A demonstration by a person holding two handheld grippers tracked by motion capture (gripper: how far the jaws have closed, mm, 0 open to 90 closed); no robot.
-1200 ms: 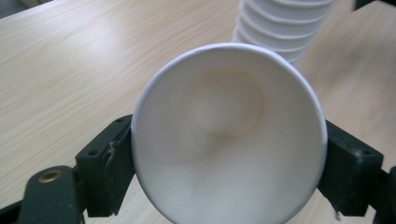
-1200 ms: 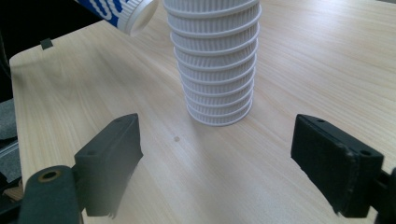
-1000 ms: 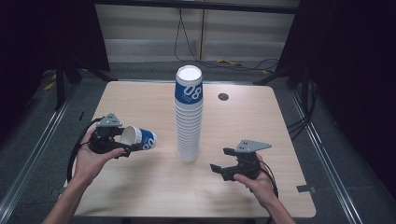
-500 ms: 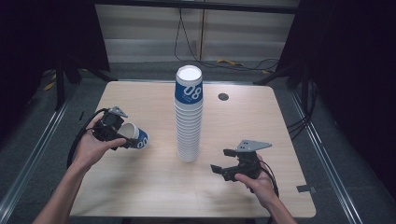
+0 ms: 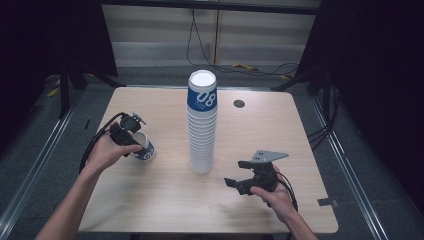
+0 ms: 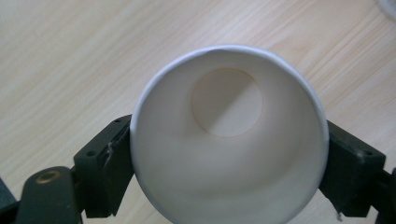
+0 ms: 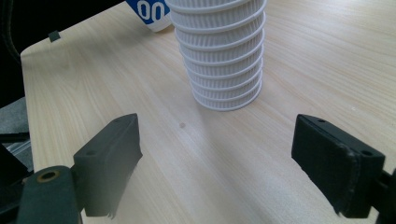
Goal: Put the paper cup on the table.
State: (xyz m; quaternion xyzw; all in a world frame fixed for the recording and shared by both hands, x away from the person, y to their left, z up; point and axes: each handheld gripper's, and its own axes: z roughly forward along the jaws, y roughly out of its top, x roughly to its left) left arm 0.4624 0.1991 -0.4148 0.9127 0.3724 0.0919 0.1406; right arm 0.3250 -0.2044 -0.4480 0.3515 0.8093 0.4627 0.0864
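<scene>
So on the left, a single paper cup (image 5: 143, 148) is pinched across its rim by the left gripper (image 6: 229, 154), probably so it's carried without crushing. It's kept low over the surface (image 5: 150, 200), tilted, with its long axis running from the open mouth at the fingers (image 6: 109, 158) down to the base. The tall cup stack (image 5: 202, 125) is parked upright mid-surface. The right gripper (image 7: 229, 154) is held empty nearby, fingers spread and just widened.
</scene>
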